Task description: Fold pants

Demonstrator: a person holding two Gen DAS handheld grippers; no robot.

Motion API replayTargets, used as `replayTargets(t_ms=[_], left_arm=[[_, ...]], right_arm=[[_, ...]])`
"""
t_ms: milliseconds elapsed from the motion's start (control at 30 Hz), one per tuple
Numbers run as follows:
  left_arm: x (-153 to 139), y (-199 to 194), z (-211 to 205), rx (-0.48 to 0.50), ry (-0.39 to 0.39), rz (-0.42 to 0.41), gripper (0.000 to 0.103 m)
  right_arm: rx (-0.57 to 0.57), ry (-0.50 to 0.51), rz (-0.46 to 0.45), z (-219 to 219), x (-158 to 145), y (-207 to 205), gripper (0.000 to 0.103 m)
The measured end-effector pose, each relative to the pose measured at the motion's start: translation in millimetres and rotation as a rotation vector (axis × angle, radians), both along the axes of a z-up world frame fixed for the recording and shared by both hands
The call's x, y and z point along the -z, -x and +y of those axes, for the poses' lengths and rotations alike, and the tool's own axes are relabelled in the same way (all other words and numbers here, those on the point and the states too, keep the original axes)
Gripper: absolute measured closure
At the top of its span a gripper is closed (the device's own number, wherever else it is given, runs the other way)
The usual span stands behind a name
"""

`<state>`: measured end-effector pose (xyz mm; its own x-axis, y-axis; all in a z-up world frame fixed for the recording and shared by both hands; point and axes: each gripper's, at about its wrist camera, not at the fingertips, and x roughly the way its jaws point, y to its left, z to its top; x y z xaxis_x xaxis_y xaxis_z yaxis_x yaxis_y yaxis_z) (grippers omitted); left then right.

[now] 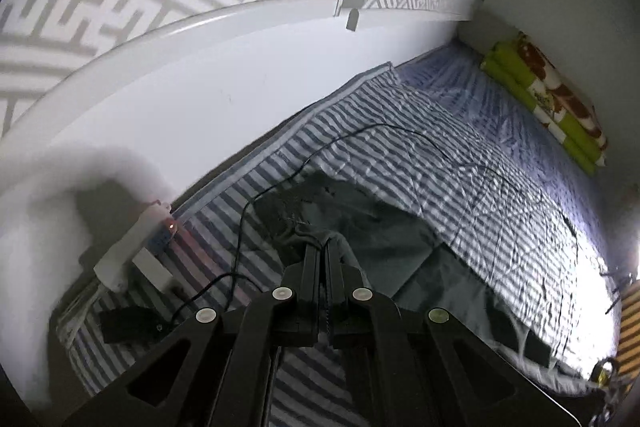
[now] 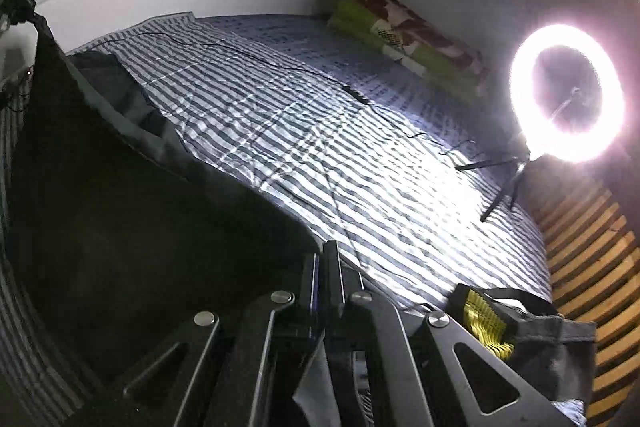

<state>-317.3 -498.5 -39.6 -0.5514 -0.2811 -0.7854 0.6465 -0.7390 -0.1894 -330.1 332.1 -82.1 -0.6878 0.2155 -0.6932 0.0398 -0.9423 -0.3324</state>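
Your pants (image 1: 360, 211), dark grey, lie on the striped bedspread (image 1: 440, 147) near the white headboard (image 1: 180, 99), with part of them lifted off the bed between your two grippers. Your left gripper (image 1: 324, 247) has its fingers pressed together on a bunched fold of the fabric. Your right gripper (image 2: 326, 255) is likewise pinched tight on the cloth's edge, and from that side the pants (image 2: 120, 207) hang as a broad dark sheet filling the left of the view.

A thin black cable (image 1: 280, 183) runs across the bedspread beside the pants, ending near a small black adapter (image 1: 128, 325) by the headboard; a white power strip (image 1: 132, 247) with a red light sits just beside it.

At the near edge of the bed, right of your right gripper, a dark fabric bag (image 2: 552, 347) stands open, with something yellow and black (image 2: 488, 319) at its mouth; the view is too dim to say what it is. No writing can be read anywhere.

Farther off, a green and brown folded blanket (image 2: 416, 39) lies along the wall, and a lit ring light (image 2: 568, 93) stands on a tripod at the bed's right side.
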Motion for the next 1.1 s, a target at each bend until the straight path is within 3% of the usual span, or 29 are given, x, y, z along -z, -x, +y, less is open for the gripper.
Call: replayTargets(t_ms=[100,233,333,433,533,567,633,733,800,900,1100], left_arm=[[4.3,-18.2,-7.9,-0.006,-0.029,-0.004,0.102],[7.3,3.0,-29.5,-0.021,-0.054,-0.029,0.102],[26.4,63.5,-44.2,-0.022,-0.054,-0.077,0.101],[58.6,130.6,-51.4,-0.044,-0.029,-0.165,0.090],[75.0,162.6,-52.3,-0.065,-0.052,-0.195,0.087],[73.2,164.5,-51.4,-0.058,-0.052,-0.188,0.085],[64.5,161.0,-53.5,-0.037,-0.043,-0.166,0.069],[52.6,139.3,-61.2,-0.070,-0.004,-0.116,0.065],[53.4,124.3,-66.4,-0.053,0.007,-0.141,0.065],[76.1,110.0,-71.8,-0.003,-0.055,-0.200,0.055],[133.7,112.1,-58.2,0.055,-0.079,-0.279,0.057]], right_arm=[[-0.020,0.002,0.017,-0.7,0.8,-1.6,0.101],[0.004,0.053,0.006,12.1,6.1,12.7,0.101],[0.025,0.037,-0.037,15.5,26.4,32.3,0.101],[0.033,0.012,-0.095,10.3,52.0,53.3,0.101],[0.056,-0.033,-0.150,6.8,75.3,72.3,0.101],[0.063,-0.045,-0.167,7.6,80.9,76.4,0.101],[0.086,-0.054,-0.182,12.5,88.0,80.7,0.101],[0.134,-0.033,-0.190,23.2,92.0,83.6,0.101],[0.152,-0.039,-0.199,25.5,95.1,84.1,0.101],[0.172,-0.049,-0.212,25.7,97.2,83.3,0.101],[0.227,-0.064,-0.226,29.2,101.4,88.4,0.101]])
